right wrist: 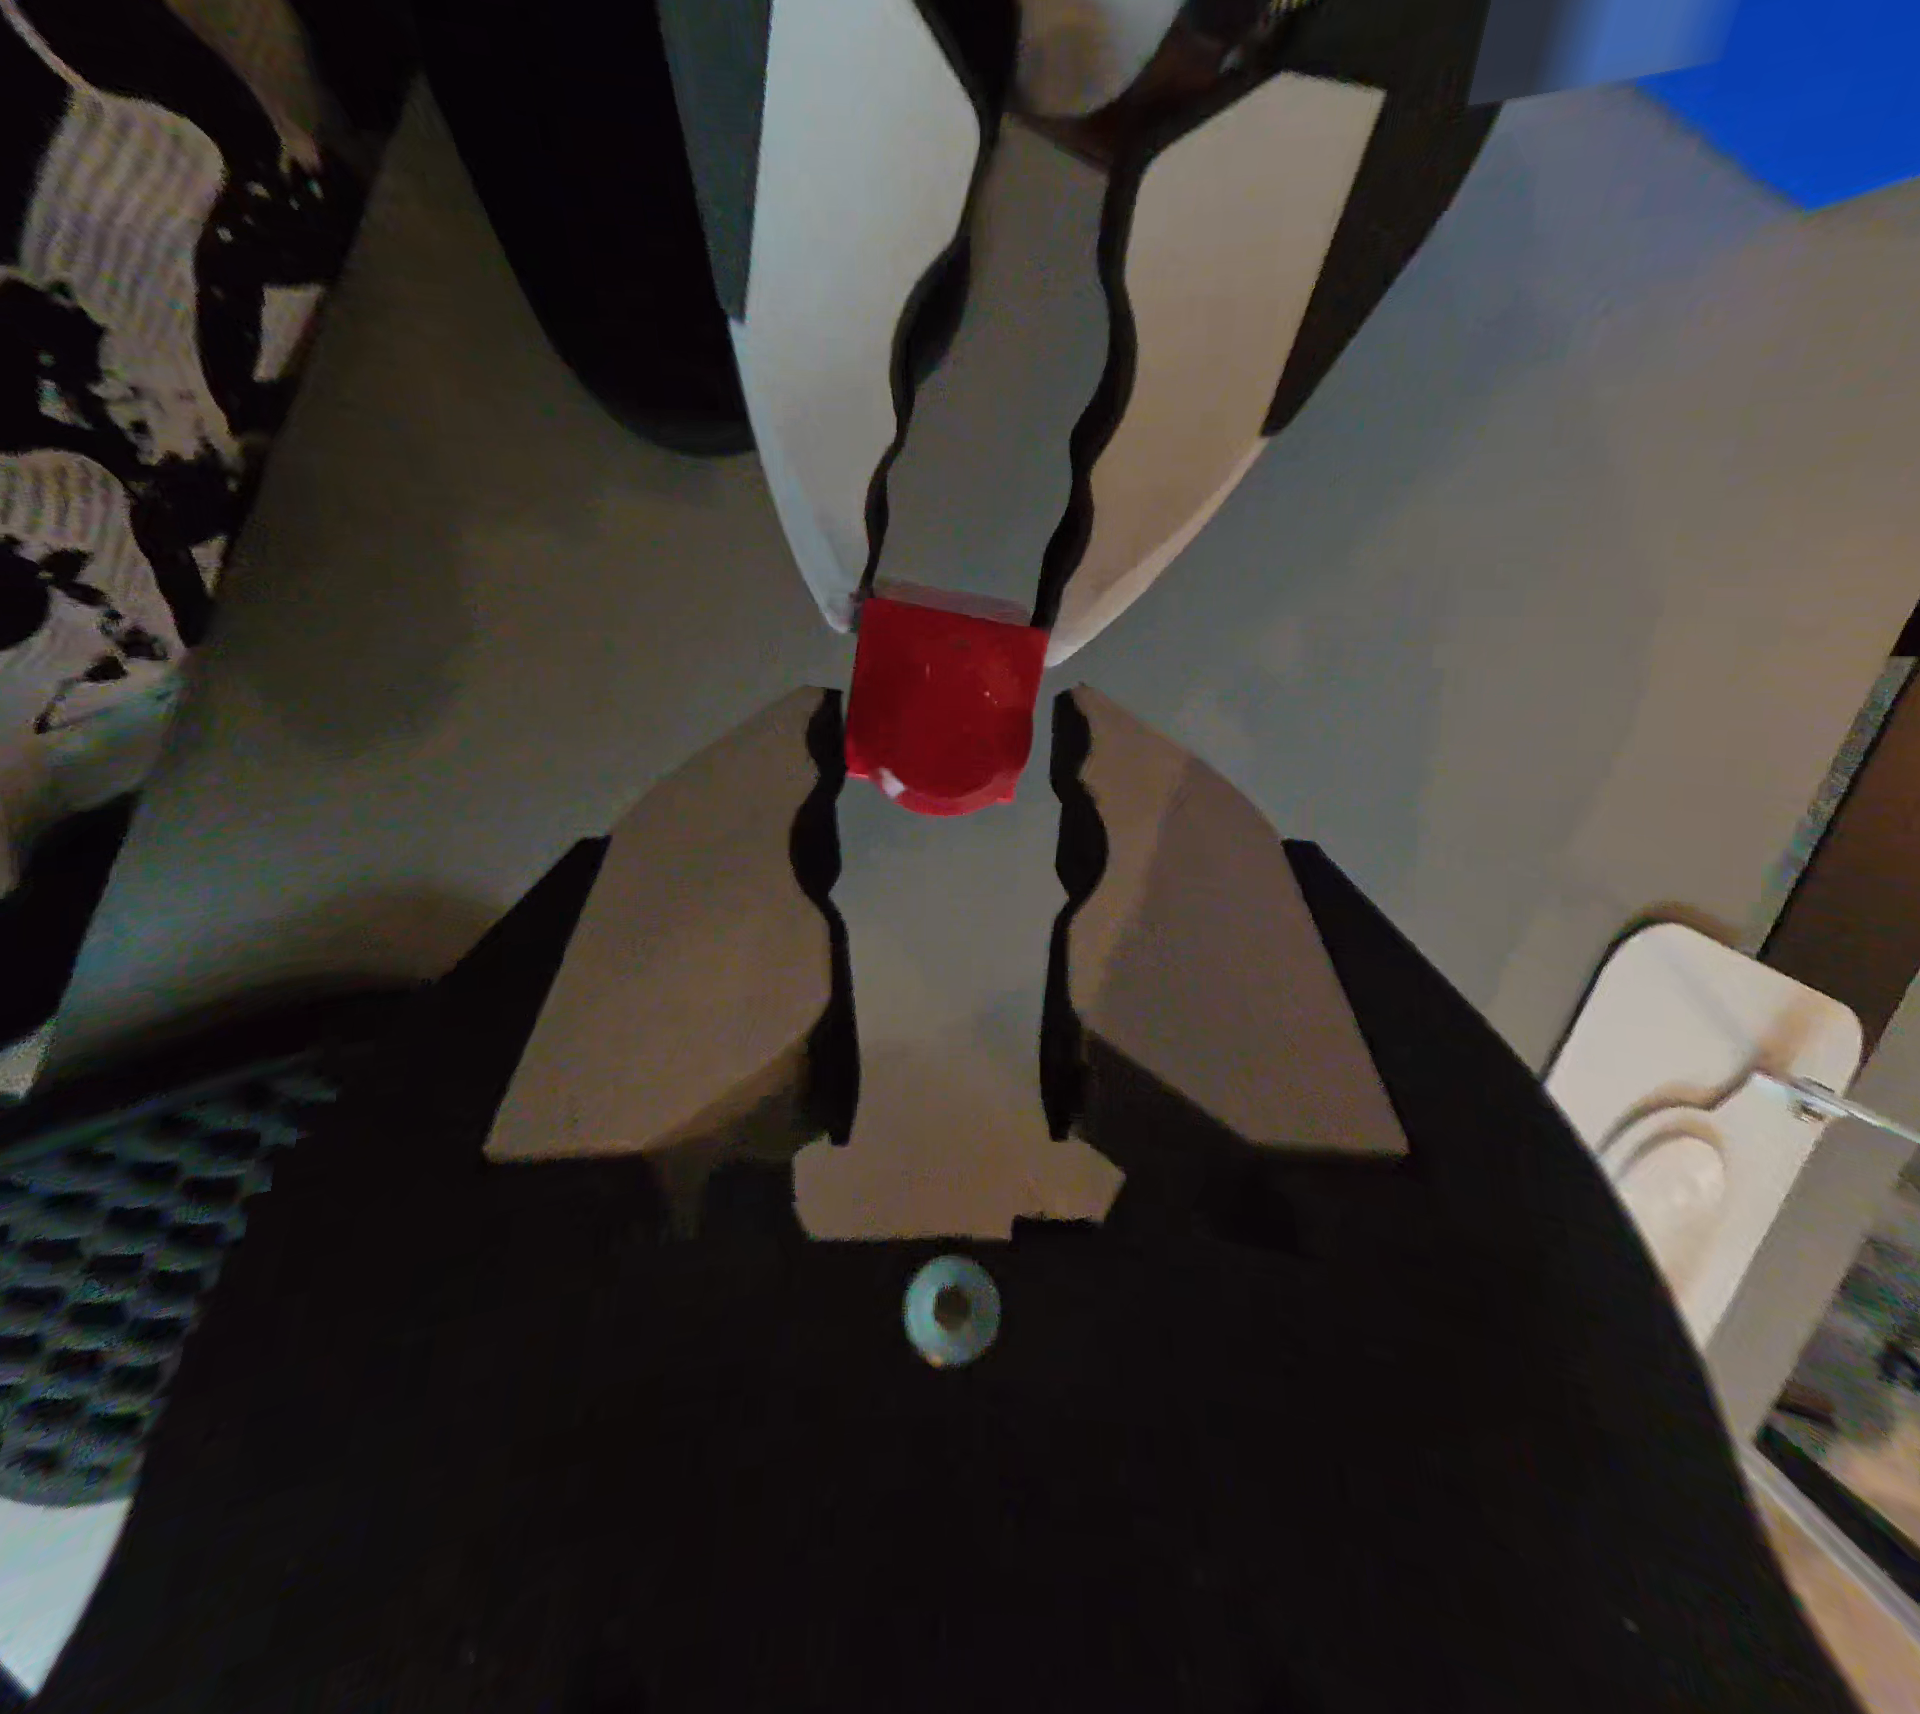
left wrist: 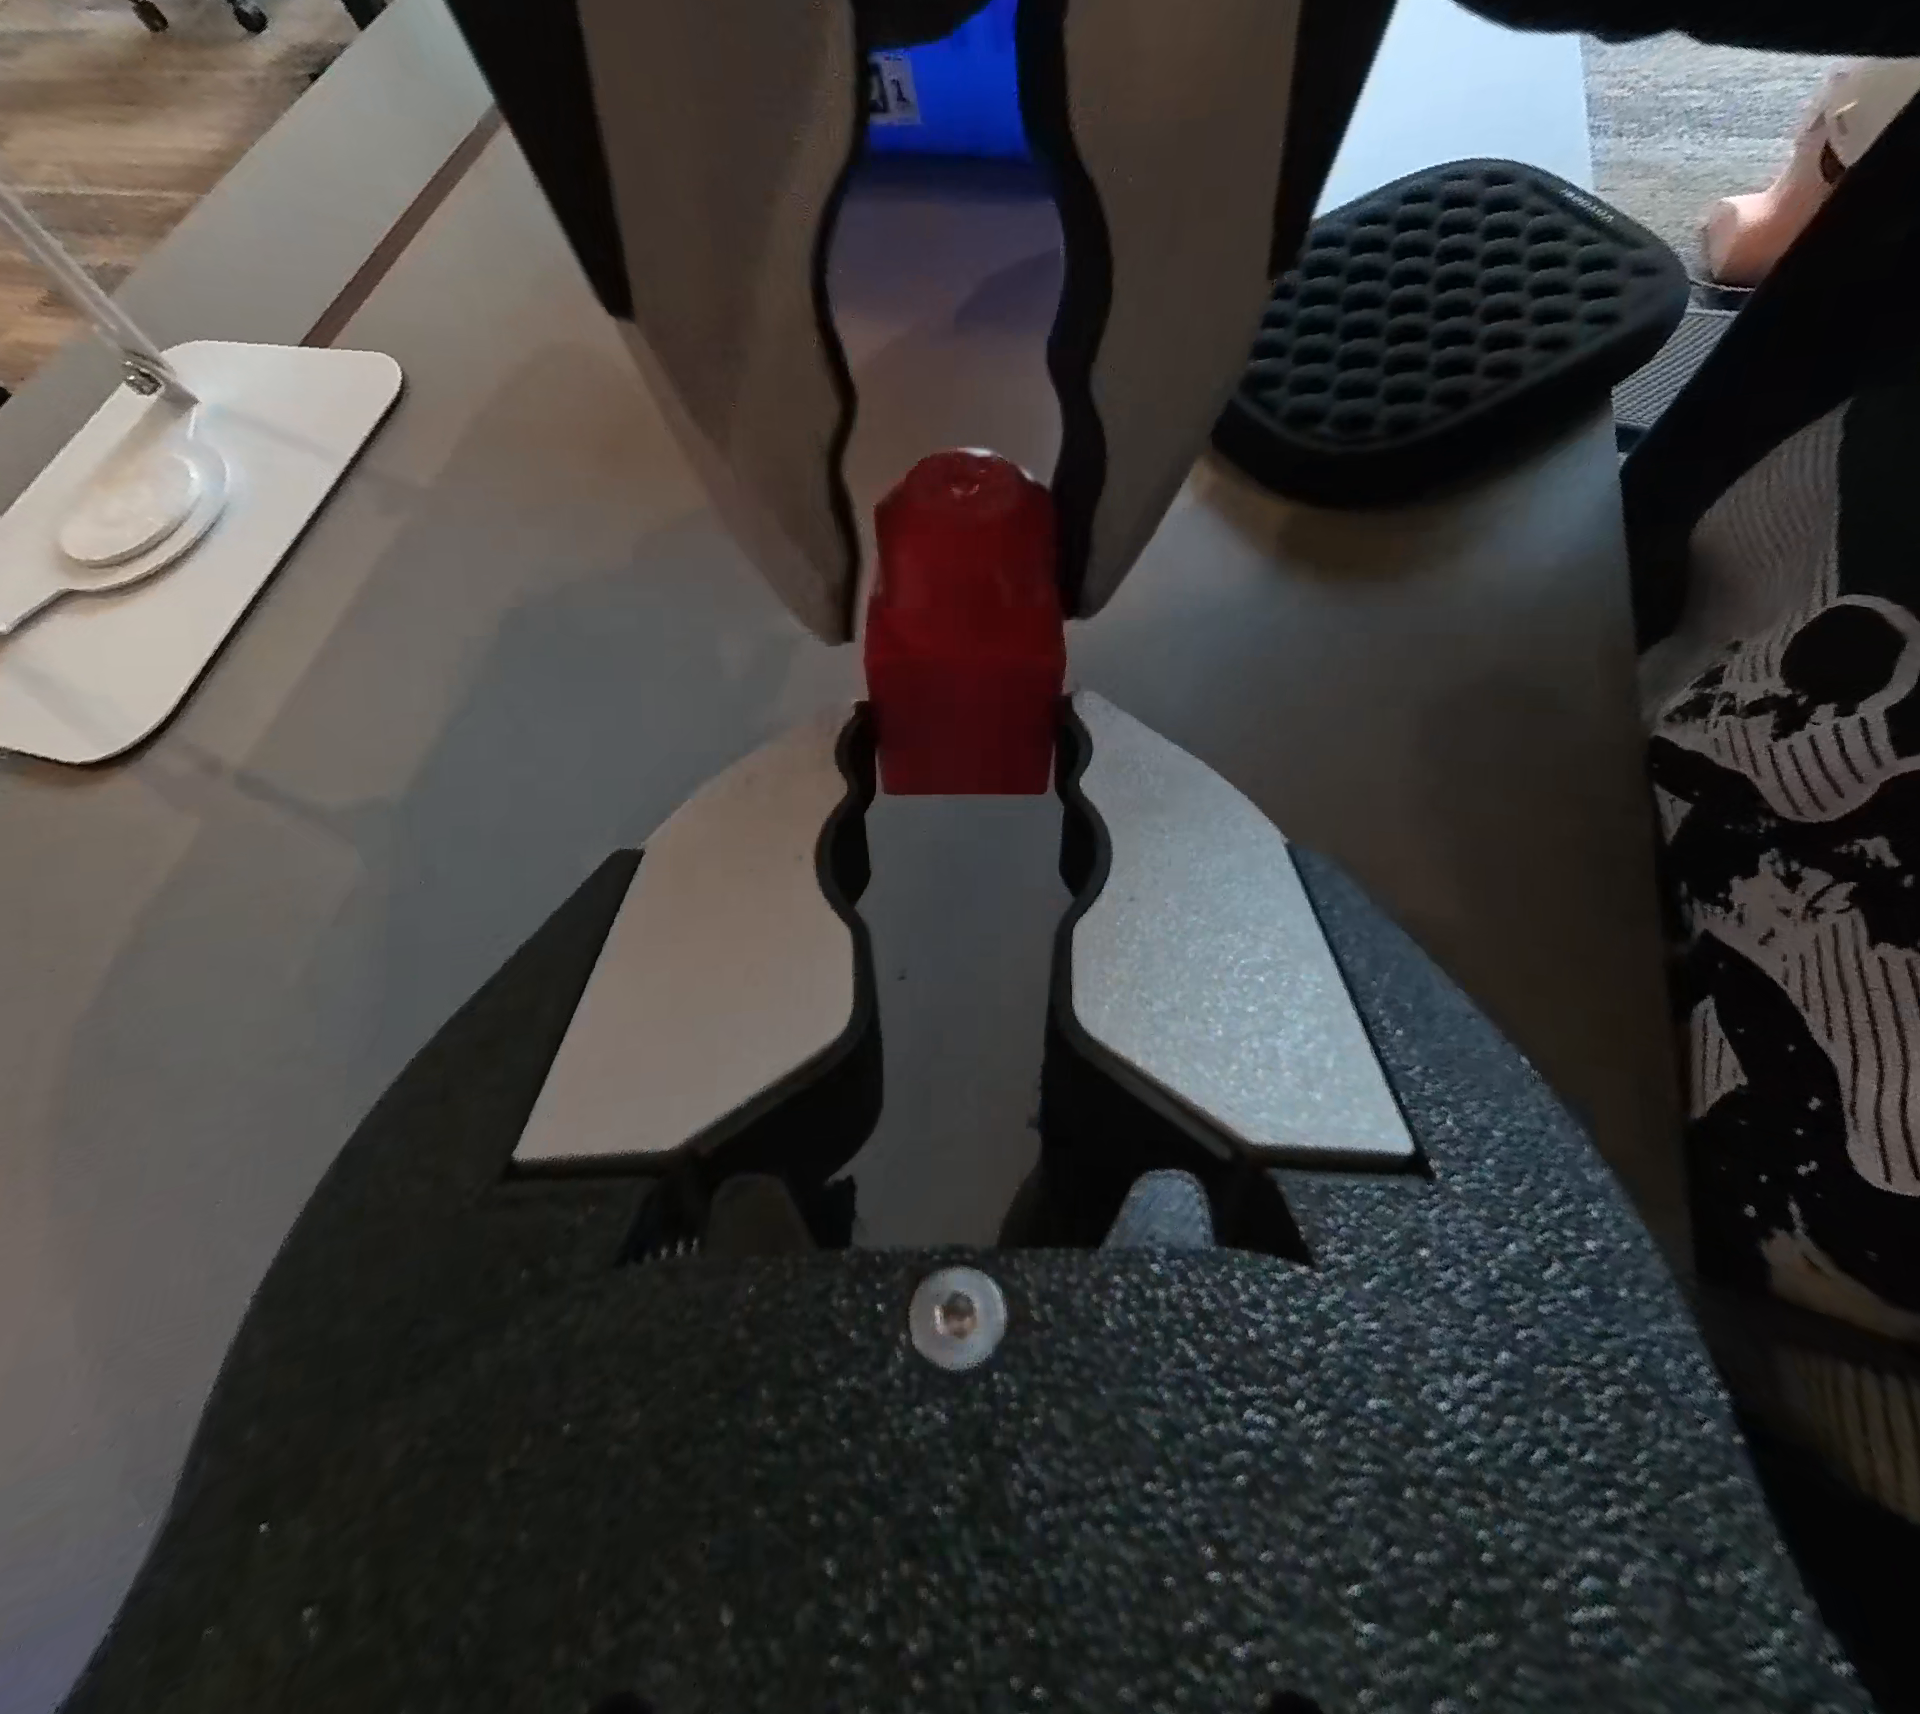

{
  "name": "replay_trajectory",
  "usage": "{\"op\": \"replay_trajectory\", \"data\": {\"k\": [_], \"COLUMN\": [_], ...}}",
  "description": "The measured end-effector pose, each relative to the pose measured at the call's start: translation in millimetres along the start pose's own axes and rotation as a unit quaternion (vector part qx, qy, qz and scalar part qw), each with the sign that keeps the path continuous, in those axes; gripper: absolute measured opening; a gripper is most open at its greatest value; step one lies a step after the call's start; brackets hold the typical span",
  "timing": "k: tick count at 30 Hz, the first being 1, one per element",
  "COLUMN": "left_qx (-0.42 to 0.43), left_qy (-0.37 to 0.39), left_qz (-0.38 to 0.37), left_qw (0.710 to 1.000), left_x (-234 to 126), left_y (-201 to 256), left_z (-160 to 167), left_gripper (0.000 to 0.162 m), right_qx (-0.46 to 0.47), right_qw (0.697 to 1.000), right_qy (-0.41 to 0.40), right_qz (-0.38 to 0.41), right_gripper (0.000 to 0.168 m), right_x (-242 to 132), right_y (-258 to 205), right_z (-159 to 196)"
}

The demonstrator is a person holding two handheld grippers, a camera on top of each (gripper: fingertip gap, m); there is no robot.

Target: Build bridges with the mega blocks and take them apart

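A small red mega block (left wrist: 961,677), tall and one stud wide, is held in the air over the grey table (left wrist: 416,729). My left gripper (left wrist: 961,714) is shut on its base end. My right gripper (left wrist: 961,615) comes in from the opposite side, and its fingers close on the stud end. In the right wrist view the red block (right wrist: 940,708) shows its round stud toward me between my right gripper (right wrist: 940,708) fingers. The left gripper (right wrist: 951,620) grips its far end. The two grippers face each other tip to tip.
A white flat stand base (left wrist: 197,521) lies on the table to the left and also shows in the right wrist view (right wrist: 1704,1145). A black honeycomb cushion (left wrist: 1455,314) lies beyond the table edge. A blue object (left wrist: 945,95) is behind. A person's patterned clothing (left wrist: 1787,833) is close.
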State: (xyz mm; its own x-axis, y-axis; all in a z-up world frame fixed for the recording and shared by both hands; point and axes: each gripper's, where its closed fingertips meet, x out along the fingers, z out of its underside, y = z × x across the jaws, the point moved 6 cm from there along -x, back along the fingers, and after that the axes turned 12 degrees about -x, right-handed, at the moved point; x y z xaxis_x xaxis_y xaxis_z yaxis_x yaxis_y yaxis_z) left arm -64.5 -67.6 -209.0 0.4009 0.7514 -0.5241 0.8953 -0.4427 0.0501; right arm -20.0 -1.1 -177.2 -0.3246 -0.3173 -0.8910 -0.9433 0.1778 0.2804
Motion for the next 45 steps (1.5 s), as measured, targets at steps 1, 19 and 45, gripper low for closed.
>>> {"op": "replay_trajectory", "data": {"k": [1,19,45], "left_qx": [0.001,-0.092,-0.089], "left_qy": [-0.001,0.129,0.142], "left_qz": [-0.002,-0.128,-0.170], "left_qw": [1.000,0.979,0.971], "left_x": [0,-74,-98], "left_y": [-1,-24,-31], "left_z": [1,34,38], "left_gripper": [0.033,0.060,0.059], "right_qx": [-0.001,0.121,0.165], "right_qw": [1.000,0.984,0.973], "right_qy": [-0.003,-0.112,-0.150], "right_qz": [0.000,-0.069,-0.063], "right_gripper": [0.034,0.033,0.057], "right_x": [2,55,42], "right_y": [0,-11,-8], "right_z": [0,64,59]}}
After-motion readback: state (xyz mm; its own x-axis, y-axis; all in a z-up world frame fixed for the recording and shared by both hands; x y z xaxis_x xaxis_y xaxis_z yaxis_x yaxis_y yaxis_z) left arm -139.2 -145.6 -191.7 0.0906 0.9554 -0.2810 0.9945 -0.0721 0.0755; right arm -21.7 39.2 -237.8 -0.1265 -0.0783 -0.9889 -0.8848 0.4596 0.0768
